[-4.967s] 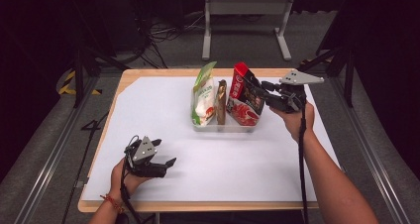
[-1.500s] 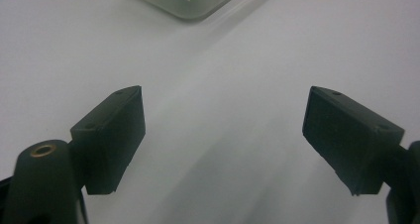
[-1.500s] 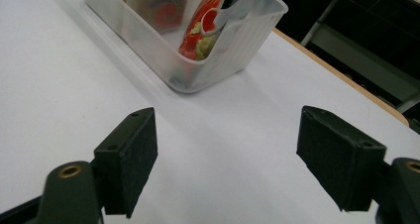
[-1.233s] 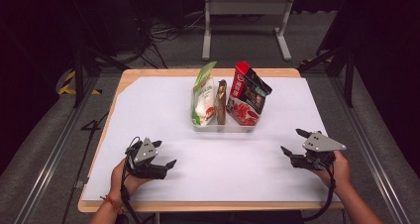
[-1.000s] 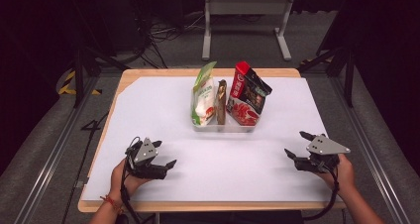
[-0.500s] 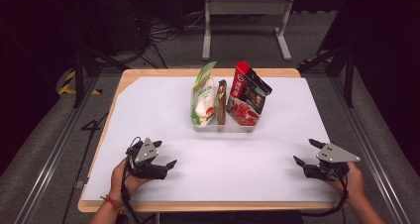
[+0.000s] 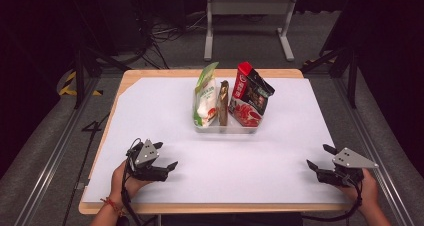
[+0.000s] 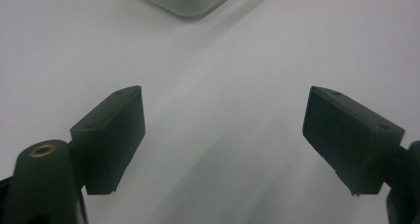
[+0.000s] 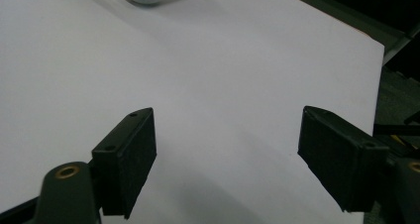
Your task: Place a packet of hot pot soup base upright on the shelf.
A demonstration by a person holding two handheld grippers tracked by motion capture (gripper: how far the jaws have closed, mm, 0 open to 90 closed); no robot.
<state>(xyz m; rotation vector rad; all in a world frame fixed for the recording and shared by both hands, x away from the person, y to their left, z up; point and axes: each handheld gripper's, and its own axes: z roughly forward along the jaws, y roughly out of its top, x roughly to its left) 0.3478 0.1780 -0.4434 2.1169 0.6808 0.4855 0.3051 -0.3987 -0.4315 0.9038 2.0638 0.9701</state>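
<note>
Both my left gripper (image 7: pixel 162 159) and right gripper (image 7: pixel 320 161) rest low at the near corners of the counter (image 7: pixel 165 116), jaws spread wide, holding nothing. The clear bin (image 7: pixel 226 128) of snack packets (image 7: pixel 248 98) stands well apart, mid-counter. Packing looks finished; any next move means reaching forward.

Brightly lit white surface (image 7: pixel 220 151) against dim dark surroundings, soft shadows beneath each gripper, blurred container at 12 o'clock in gripper views, mild softness throughout.
</note>
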